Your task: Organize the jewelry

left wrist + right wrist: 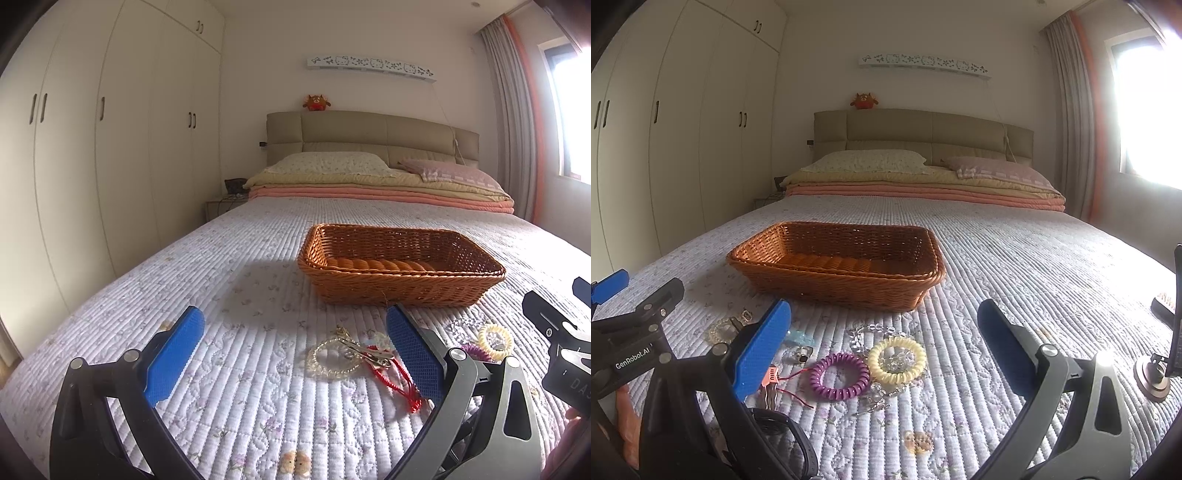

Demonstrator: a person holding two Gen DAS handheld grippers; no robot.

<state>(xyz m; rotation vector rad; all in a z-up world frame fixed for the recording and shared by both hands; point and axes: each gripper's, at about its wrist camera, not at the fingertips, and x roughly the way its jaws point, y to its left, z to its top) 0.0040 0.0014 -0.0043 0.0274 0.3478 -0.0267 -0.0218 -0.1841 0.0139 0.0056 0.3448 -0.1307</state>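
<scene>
I hold both tools over the quilted bedspread (pixel 221 258). My left gripper (pixel 295 354) is spread wide with nothing between its fingers, and so is my right gripper (pixel 882 350). The wicker basket (pixel 827 284) sits mid-frame; a purple coil band (pixel 839 376), yellow coil band (pixel 897 355) and bead bracelet (pixel 332 360) lie in the lower centre.

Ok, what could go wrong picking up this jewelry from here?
The red cord lies tangled with the metal hair clip and bead bracelet, so one grab may drag all three. The yellow coil tie overlaps the clear beads. The basket may slide on the soft quilt.
</scene>
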